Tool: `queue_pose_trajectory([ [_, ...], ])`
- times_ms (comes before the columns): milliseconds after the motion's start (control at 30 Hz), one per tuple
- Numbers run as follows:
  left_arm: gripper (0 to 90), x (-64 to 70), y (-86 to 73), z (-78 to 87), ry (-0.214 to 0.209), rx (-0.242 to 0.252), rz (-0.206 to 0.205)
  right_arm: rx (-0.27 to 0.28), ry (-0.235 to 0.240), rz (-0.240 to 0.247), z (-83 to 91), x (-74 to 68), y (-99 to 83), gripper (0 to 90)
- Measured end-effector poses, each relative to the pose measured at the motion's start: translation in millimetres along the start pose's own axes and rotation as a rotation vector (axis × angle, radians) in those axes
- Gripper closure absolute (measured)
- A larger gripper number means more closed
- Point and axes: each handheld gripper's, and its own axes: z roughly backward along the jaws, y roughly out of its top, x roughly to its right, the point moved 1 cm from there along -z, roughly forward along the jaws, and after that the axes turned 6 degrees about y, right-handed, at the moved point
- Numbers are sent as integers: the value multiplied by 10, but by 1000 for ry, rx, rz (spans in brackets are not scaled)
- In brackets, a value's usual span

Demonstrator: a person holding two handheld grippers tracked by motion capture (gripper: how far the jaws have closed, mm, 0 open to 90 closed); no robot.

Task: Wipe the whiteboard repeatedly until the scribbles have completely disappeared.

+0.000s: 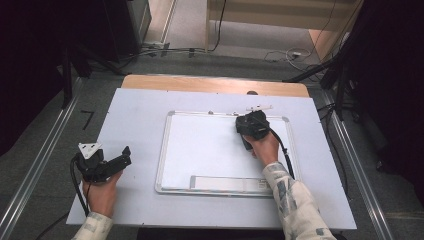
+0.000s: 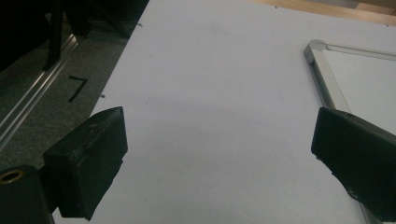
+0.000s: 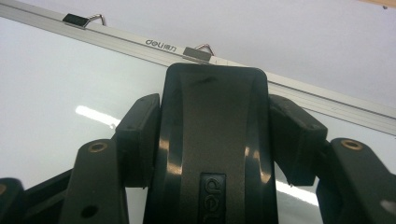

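**Wiping the whiteboard's far right corner**

Gripping a black eraser (image 3: 212, 140) between both jaws of the right tool (image 1: 252, 125), closed snugly on its sides, near the far right corner of the whiteboard (image 1: 200, 150). Keeping the eraser flat and pressing evenly, stopping short of the whiteboard's top frame and its two clips (image 3: 196, 52). Hovering the left tool (image 1: 107, 162) wide open and empty over the surface (image 1: 135, 110), left of the whiteboard. Leaving the tray strip (image 1: 227, 183) along the whiteboard's near edge alone.
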Motion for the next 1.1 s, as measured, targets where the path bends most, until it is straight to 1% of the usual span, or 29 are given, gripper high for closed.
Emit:
queue_pose_trajectory([
  [100,41,-1,0,0,1,-1,1,0,-4,7,9,16,-4,375],
  [267,41,-2,1,-3,0,-2,-1,7,-14,4,36,57,-25,377],
  [400,41,1,2,-8,4,-4,-1,8,-11,-9,87,119,-59,379],
  [467,41,9,2,-14,4,-2,-1,7,-14,-6,120,142,-81,380],
  [600,41,33,3,-15,3,-4,-5,13,-9,-24,175,203,-123,380],
  [767,41,45,3,-26,2,-7,-7,15,-11,-22,206,221,-150,380],
  [1100,41,40,5,-33,0,-5,-2,13,-18,-18,206,210,-153,380],
])
